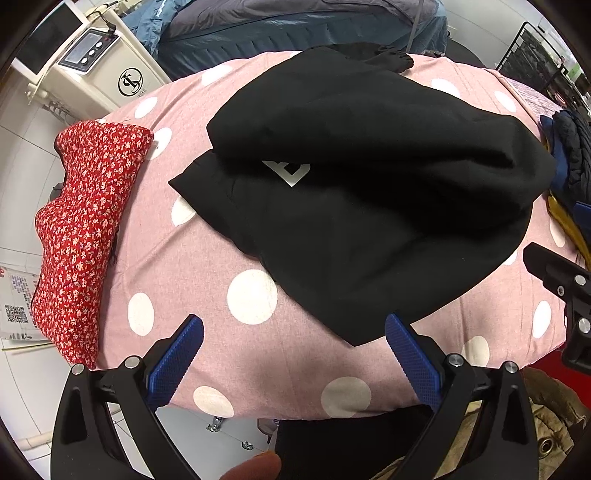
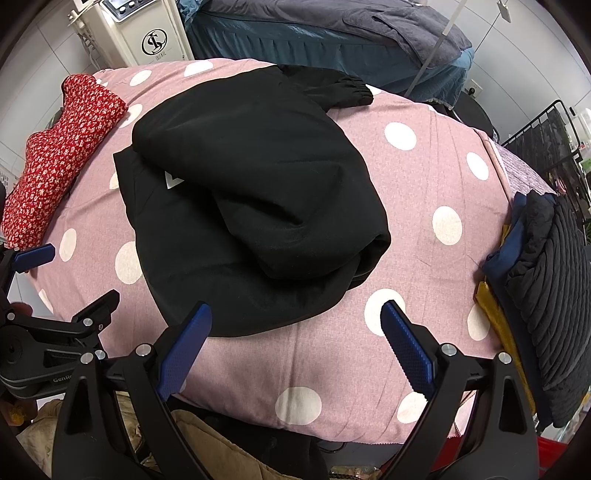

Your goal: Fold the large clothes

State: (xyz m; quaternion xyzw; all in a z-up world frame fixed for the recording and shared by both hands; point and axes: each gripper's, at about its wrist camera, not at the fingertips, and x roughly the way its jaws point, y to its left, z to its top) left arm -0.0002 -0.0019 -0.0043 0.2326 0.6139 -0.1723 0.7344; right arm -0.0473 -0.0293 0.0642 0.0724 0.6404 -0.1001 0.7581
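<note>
Two grippers hang over the near edge of a bed spread with a pink polka-dot cover (image 1: 236, 236), and we grasp nothing with either. Our left gripper (image 1: 293, 334) has its blue fingers (image 1: 179, 356) spread wide, its right fingertip just at the near corner of the black garment (image 1: 369, 206), though we cannot tell whether it touches the cloth. Our right gripper (image 2: 295, 317) is released as well, its left fingertip close to the garment's near hem and its right one over bare cover. The black garment lies in the middle of the bed, partly folded: a thick upper layer is doubled over a flatter lower layer, and a small white label (image 1: 287, 170) shows in the gap between them. In the right wrist view a gathered cuff (image 2: 351, 90) of the garment reaches toward the far edge of the bed. On the left edge of the bed lies a red floral garment (image 1: 85, 221), folded and well apart from the black one. On the right edge sits a stack of dark clothes (image 2: 546, 273), a quilted black piece on top of blue and yellow ones. Beyond the bed stand a white machine (image 1: 99, 62) with a round logo and another bed (image 2: 332, 26) with dark blue and grey covers. A fingertip (image 1: 255, 467) shows at the bottom of the left wrist view.
</note>
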